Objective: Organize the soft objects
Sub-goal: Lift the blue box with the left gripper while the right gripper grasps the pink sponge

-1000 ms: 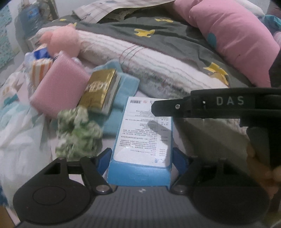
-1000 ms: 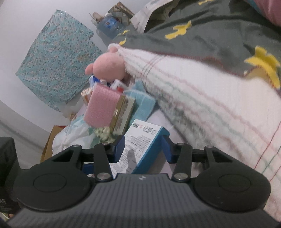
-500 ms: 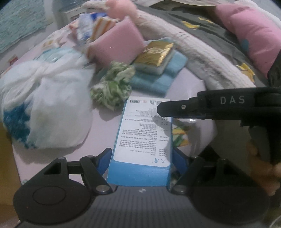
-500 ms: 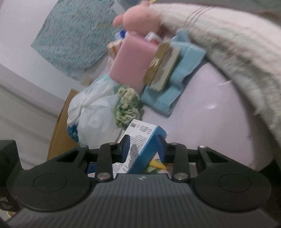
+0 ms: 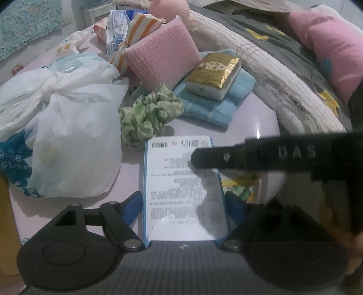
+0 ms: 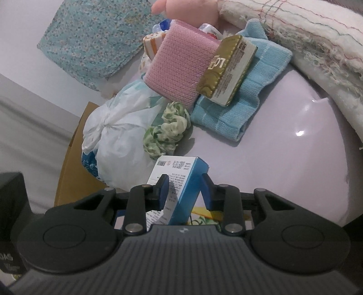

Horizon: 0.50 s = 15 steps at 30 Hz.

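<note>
My left gripper (image 5: 183, 204) is shut on a blue and white printed box (image 5: 183, 181), held above a round lilac table (image 5: 261, 120). My right gripper (image 6: 185, 190) has its blue pads on either side of the same box (image 6: 179, 174); whether they touch it I cannot tell. Its finger (image 5: 217, 156) crosses the left wrist view. On the table lie a green and white scrunchie (image 5: 149, 115), a folded blue cloth (image 5: 215, 106) with a gold tissue pack (image 5: 213, 77) on it, a pink sponge pad (image 5: 161, 59) and a pink plush toy (image 6: 188, 9).
A tied white plastic bag (image 5: 59, 127) fills the table's left side. Snack packets (image 5: 118, 34) lie at the back. A striped white blanket (image 5: 272, 74), grey bedding and a pink pillow (image 5: 335, 50) border the right. A cardboard box (image 6: 74, 163) stands beside the table.
Both grippers, with the box, have drawn back from the bed and swung over the table. The bag, scrunchie and cloth now sit nearer the middle of the views.
</note>
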Available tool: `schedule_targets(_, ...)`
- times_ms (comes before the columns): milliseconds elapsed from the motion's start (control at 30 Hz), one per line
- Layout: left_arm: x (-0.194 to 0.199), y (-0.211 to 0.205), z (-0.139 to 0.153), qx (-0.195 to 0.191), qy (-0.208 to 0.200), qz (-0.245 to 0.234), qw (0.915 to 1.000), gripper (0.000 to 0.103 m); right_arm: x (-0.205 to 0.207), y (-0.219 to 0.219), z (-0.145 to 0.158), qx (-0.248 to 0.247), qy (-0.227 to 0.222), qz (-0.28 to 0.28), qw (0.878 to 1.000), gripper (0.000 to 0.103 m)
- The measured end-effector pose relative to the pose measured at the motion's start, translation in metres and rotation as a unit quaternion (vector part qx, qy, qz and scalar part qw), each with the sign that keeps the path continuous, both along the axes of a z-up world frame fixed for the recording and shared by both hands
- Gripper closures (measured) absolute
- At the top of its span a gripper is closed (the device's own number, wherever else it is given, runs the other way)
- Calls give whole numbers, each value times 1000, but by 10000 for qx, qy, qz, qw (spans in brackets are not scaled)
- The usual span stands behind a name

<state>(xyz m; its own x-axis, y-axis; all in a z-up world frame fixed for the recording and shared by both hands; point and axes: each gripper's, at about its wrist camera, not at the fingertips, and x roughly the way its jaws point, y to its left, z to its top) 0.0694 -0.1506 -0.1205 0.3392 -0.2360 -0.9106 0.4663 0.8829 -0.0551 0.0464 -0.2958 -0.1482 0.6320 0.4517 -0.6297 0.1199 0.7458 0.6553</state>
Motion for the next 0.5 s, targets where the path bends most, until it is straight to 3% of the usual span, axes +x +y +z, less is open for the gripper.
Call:
schedule_targets(233,-2,13,9,-386,-132,-10,9992,29,1,-16,38,-421,-355,-66,9985,69)
schedule_targets(467,-10,36,33,-1031,-455,129,9935,29,50,-43,75,129,-522,-519,9972,24)
schedule_targets(500,-11,40,36,-1125,-519,193,9921,29,61,-44,78,182,-483,-587,9969,23)
